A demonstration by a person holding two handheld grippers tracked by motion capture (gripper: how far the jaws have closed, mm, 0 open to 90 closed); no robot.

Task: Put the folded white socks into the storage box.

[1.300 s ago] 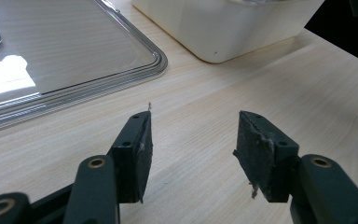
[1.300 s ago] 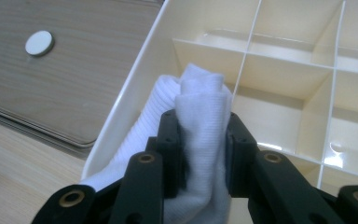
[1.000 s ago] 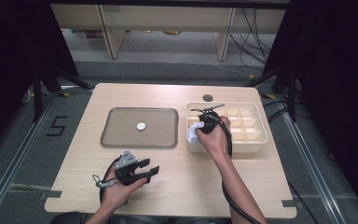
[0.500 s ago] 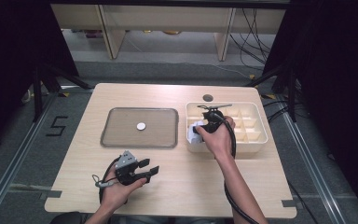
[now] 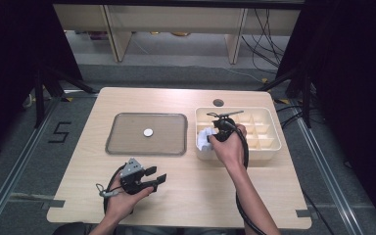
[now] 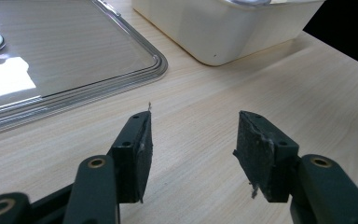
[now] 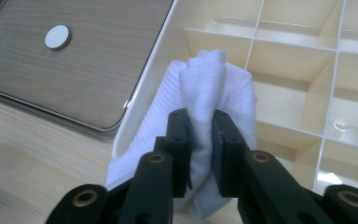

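Pale wood, clear gloss and soft white cloth

The table is light wood-grain laminate, smooth and matt. Left of the divided box, which looks like cream plastic with a slight sheen, the tray is clear and glossy, catching bright reflections, with a small white matt disc on it. At the box's left end the cloth is white fabric, soft, partly ribbed. The right gripper is matt black plastic with brass-coloured rivets; the left gripper pads look rough and worn.

Clear tray with a small white disc — light wooden table.
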